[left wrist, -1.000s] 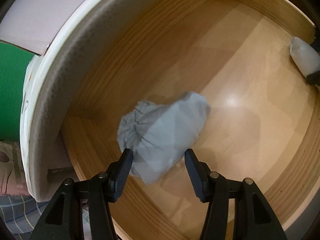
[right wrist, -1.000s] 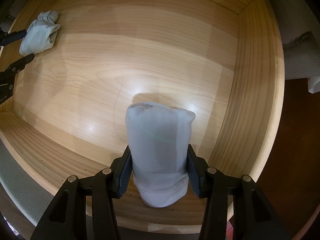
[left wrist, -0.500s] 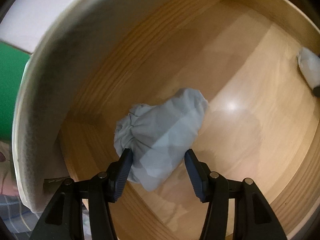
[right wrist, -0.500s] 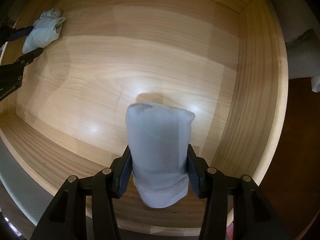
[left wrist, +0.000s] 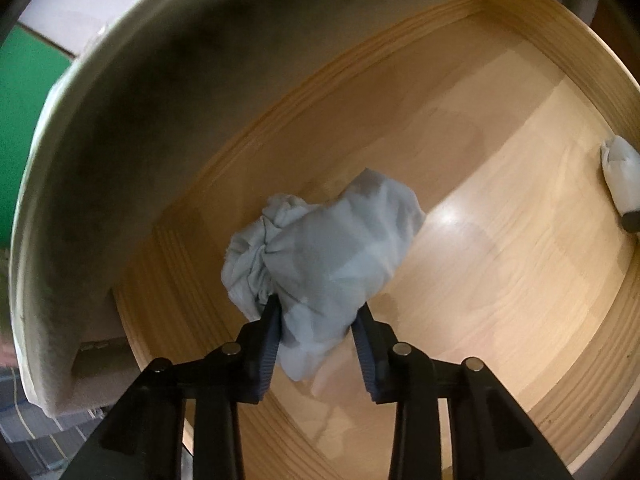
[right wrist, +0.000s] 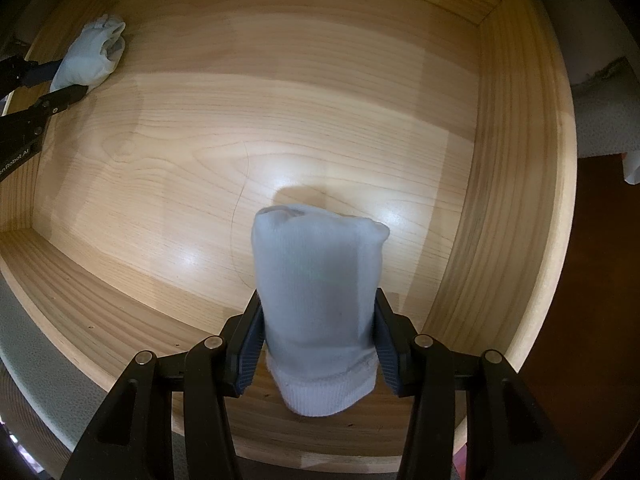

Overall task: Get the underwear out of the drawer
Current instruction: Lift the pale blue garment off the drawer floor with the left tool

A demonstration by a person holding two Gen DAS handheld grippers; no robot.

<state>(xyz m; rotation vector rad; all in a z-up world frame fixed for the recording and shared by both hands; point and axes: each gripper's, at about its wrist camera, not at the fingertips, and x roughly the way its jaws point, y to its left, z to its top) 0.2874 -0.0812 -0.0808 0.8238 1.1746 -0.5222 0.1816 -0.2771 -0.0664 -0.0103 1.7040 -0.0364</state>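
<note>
Both grippers reach down into an open wooden drawer [left wrist: 500,280]. In the left wrist view a crumpled pale grey piece of underwear [left wrist: 332,264] lies near the drawer's corner. My left gripper [left wrist: 318,308] has its jaws closing on it, and both pads press into the cloth. In the right wrist view my right gripper [right wrist: 318,304] is shut on a rolled pale underwear piece [right wrist: 320,300] that stands up from the drawer floor [right wrist: 280,100]. The crumpled piece [right wrist: 92,56] and the left gripper [right wrist: 52,84] show at the far left. The rolled piece [left wrist: 620,172] shows at the right edge of the left view.
A thick grey-white panel [left wrist: 100,160] curves over the drawer on the left, with a green surface [left wrist: 24,100] behind it. Wooden side walls [right wrist: 520,160] ring the drawer. A dark floor [right wrist: 592,280] lies beyond the right wall.
The left gripper's jaws have come together onto the crumpled underwear, which now bunches between the pads. The right gripper and its rolled piece have not moved.
</note>
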